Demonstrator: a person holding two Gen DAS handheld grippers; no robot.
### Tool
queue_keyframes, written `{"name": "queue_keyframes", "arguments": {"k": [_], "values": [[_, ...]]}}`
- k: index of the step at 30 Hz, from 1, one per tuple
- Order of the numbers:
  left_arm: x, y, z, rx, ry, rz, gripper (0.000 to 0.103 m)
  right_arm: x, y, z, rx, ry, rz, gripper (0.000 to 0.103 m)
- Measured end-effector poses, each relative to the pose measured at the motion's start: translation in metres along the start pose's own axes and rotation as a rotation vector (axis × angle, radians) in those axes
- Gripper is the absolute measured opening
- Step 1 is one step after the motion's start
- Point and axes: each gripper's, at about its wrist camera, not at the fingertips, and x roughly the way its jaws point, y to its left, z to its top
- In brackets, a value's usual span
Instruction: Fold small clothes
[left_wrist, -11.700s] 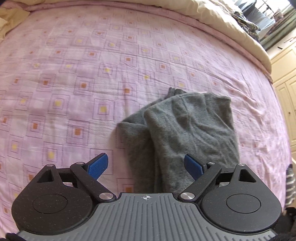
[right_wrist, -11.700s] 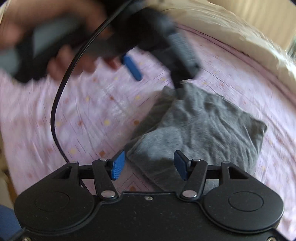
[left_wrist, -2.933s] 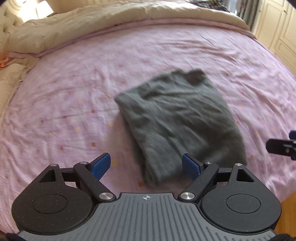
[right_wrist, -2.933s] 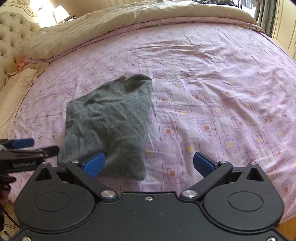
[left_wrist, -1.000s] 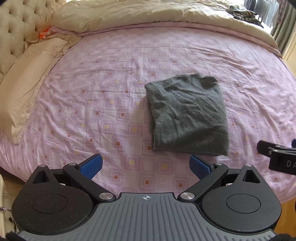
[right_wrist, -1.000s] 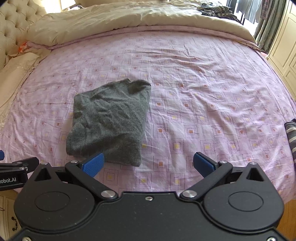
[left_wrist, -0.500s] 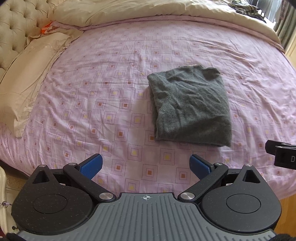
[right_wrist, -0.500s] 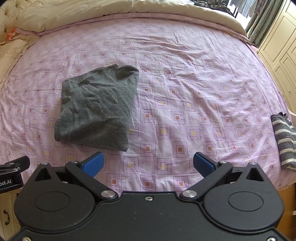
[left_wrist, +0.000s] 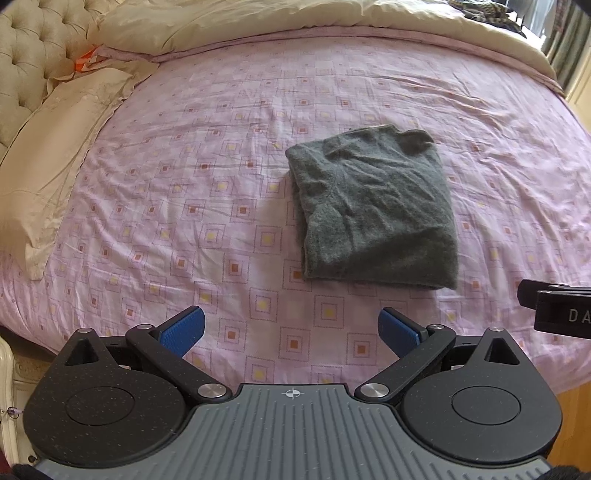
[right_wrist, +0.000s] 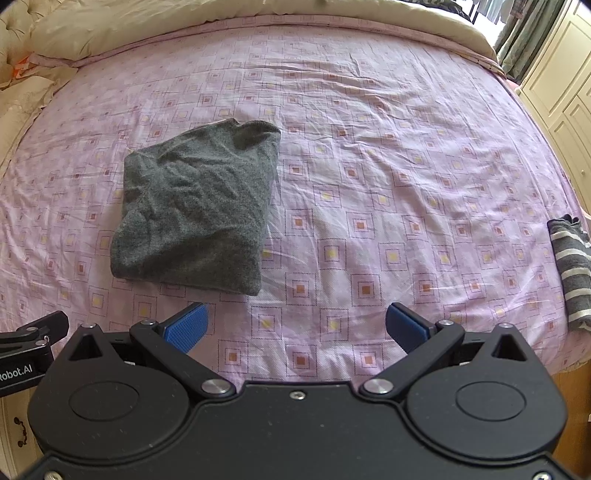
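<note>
Before you: bed (left_wrist: 229, 192) with pink square-patterned sheet, bearing a folded grey garment (left_wrist: 373, 210), a striped garment (right_wrist: 570, 266) at its right edge, and a cream pillow (left_wrist: 55, 147).

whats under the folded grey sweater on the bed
The grey sweater lies directly on the pink patterned bedsheet, which shows all around it. Whatever sits beneath its folded layers is covered and cannot be seen.

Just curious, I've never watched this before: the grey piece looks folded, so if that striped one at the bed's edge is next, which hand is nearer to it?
Probably the right gripper: the striped garment shows only in its view, on its right. The left gripper faces the folded grey garment. Both are open.
</note>
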Motion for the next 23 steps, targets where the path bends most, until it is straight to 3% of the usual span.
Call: {"name": "queue_keyframes", "arguments": {"k": [23], "values": [[0.0056,0.0093,0.0034,-0.015,0.010,0.005,0.101,0.0089,0.0077,0.0031,0.019,0.041,0.015,0.102]]}}
